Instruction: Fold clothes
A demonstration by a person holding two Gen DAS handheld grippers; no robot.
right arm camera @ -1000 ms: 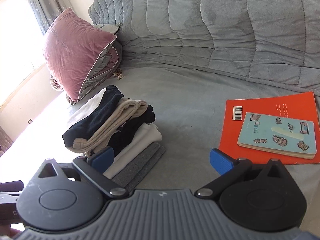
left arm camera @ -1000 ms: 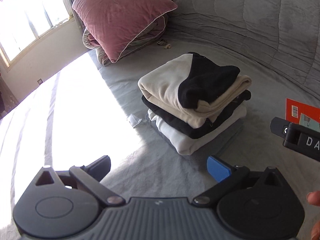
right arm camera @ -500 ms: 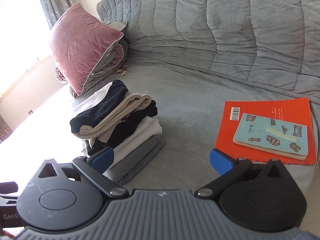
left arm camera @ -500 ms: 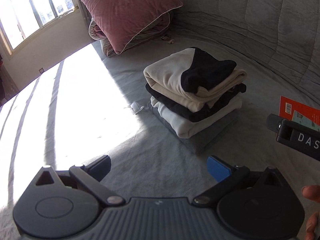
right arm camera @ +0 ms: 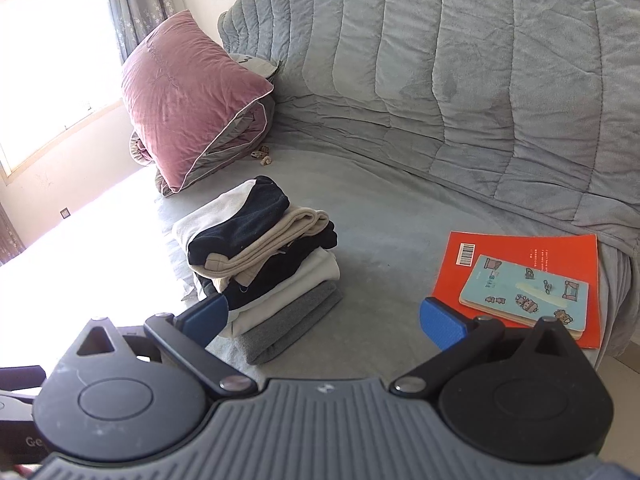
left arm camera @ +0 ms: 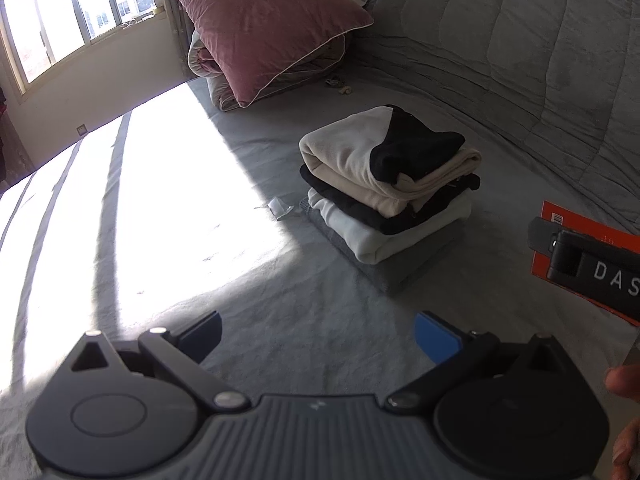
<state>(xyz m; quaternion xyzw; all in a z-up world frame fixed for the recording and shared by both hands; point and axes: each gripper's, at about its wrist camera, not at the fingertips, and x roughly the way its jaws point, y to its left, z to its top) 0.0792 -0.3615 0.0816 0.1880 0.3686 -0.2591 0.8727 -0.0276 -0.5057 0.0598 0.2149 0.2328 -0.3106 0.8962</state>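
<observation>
Folded clothes stack [left arm camera: 390, 190] sits on grey bed [left arm camera: 280, 300], cream-and-black piece on top, grey at bottom. Left gripper [left arm camera: 318, 338] hovers short of stack, jaws wide, empty. Right gripper [right arm camera: 324, 314] also spread wide, empty, stack by its left finger. Orange book [right arm camera: 540, 256] well right; pink pillow [right arm camera: 188, 92] behind.

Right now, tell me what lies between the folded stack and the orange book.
Nothing: in the right wrist view, only bare grey bedcover separates the clothes stack from the orange book.
</observation>
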